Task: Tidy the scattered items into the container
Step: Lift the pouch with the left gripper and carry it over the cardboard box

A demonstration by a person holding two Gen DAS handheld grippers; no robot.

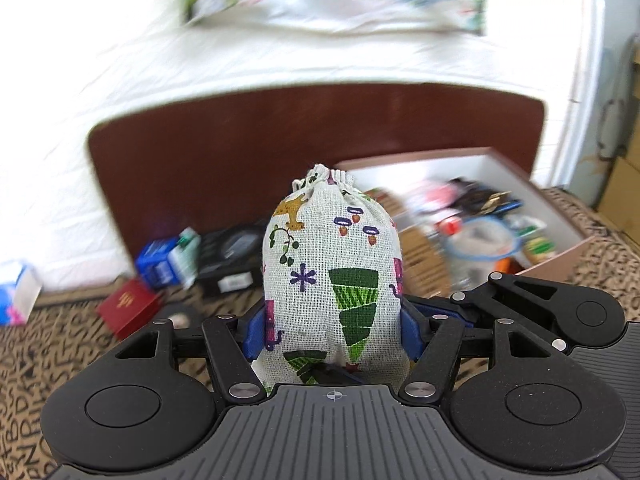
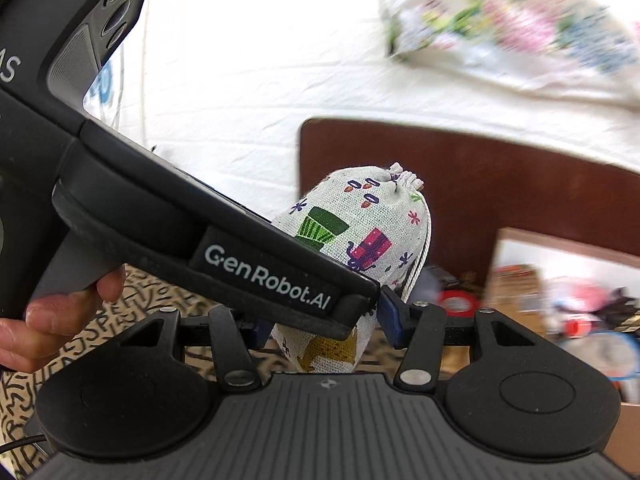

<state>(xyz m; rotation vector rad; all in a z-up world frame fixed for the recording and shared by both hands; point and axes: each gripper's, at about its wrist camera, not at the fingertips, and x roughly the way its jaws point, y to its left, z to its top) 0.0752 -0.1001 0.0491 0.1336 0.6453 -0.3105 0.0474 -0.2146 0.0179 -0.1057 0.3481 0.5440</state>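
Two grippers of mine squeeze one little cloth bag (image 1: 332,276) at once. My left gripper (image 1: 332,332) pinches the bag's lower sides with its blue pads (image 1: 254,330), and the bag stands up with its tied top high. My right gripper (image 2: 320,332) pinches it too. My hand (image 2: 52,320) shows under the left tool. Just behind on the right sits the box (image 1: 560,208), full of small things.
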